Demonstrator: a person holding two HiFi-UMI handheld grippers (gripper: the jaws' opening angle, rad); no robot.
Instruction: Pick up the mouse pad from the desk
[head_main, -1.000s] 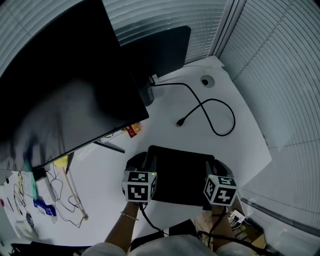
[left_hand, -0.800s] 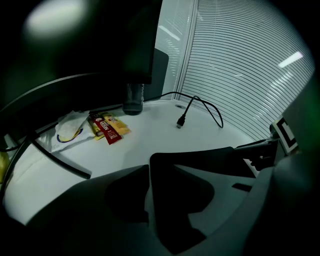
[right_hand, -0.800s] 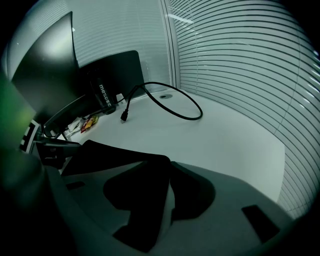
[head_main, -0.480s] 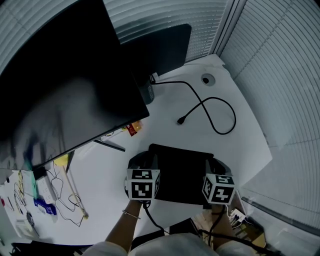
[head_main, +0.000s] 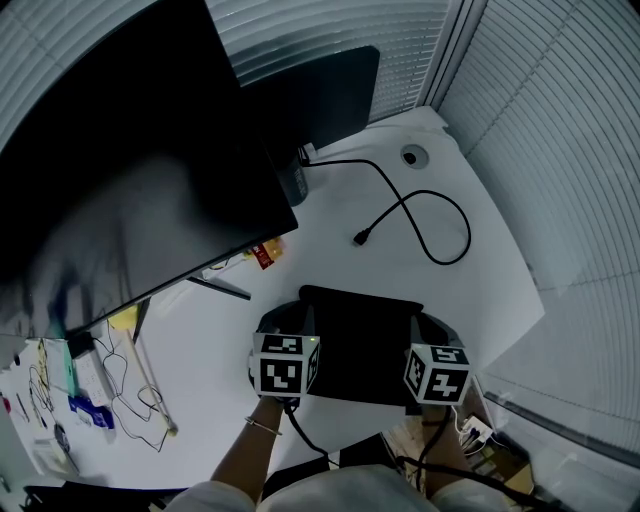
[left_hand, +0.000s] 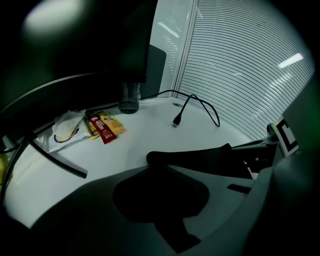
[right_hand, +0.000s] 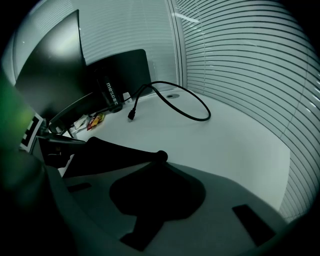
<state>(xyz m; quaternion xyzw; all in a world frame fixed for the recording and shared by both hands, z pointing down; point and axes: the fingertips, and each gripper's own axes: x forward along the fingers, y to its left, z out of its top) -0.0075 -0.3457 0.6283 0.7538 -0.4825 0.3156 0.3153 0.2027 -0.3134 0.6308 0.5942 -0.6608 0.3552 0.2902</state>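
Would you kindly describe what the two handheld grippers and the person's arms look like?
The left gripper and right gripper are dark grey with broad jaws, each carrying a cube of black-and-white square markers. A black cable trails from the left one. A thin bracelet circles the left wrist. Both are closing, with the mouse pad between their jaws.

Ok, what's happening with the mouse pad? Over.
Left gripper, right gripper: jaws closing on mouse pad edges. Pad on desk. Cable beyond, nothing blocking.

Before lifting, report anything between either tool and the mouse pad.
Nothing visible. The left tool and right tool are closing their jaws on opposite edges of the mouse pad; its top is bare; the black cable lies apart.
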